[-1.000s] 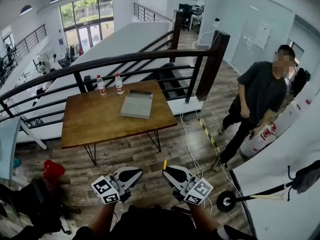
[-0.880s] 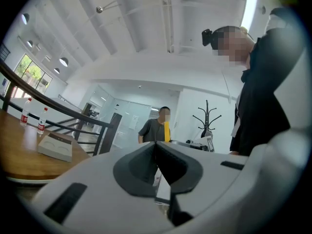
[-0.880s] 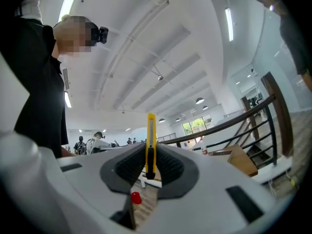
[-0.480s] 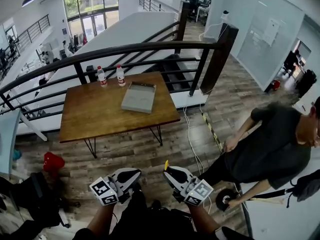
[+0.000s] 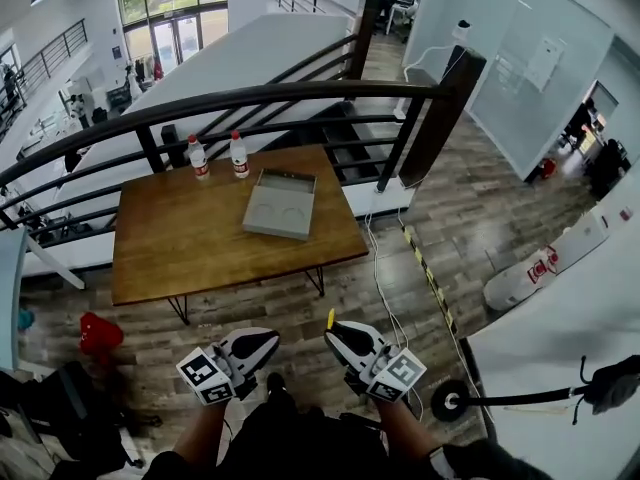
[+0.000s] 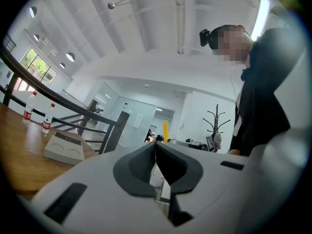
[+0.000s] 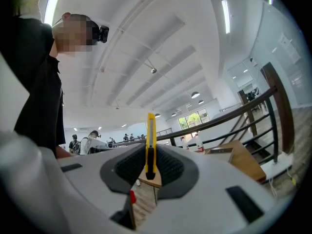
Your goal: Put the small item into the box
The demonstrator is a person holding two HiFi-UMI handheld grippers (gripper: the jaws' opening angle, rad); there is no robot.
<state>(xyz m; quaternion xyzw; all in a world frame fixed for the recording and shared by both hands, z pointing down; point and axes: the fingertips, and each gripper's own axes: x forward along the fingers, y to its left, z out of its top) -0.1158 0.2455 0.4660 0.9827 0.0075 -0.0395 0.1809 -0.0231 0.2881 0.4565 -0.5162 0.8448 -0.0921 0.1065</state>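
Right gripper (image 5: 338,336) clamped a yellow knife (image 7: 150,145) near the person. Left gripper (image 5: 262,342) was closed, empty. Box (image 5: 278,208) sat far off on the table (image 5: 180,253).

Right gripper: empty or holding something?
Holding. The right gripper is shut on a yellow utility knife, which stands upright, clamped between its jaws.
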